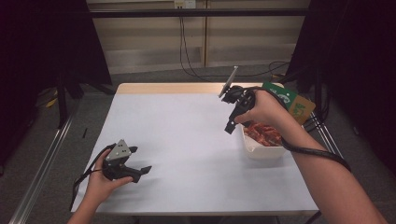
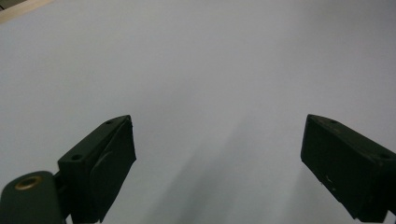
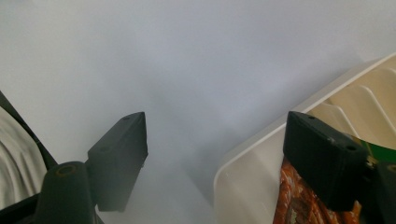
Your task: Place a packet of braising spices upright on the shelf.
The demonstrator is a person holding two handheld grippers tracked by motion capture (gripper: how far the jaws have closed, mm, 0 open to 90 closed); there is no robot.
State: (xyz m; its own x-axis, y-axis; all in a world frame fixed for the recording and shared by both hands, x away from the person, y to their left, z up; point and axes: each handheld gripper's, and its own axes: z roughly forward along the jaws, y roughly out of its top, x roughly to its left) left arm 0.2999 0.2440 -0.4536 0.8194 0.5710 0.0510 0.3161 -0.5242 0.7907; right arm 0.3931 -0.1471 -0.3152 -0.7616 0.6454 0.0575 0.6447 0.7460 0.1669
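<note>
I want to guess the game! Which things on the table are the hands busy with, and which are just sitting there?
Probably part of the job:
- right gripper, open, held above the tray's near edge
- white tray with orange-red packets inside

Just there for now:
- left gripper, open, low over bare table
- green and brown packet behind the tray
- cables on the floor

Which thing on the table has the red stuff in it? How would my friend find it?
Look at the white table, then along its right edge near the raised right gripper. There sits a cream tray with ridged walls, holding orange-red packets, unlike the green-and-brown package behind it.
</note>
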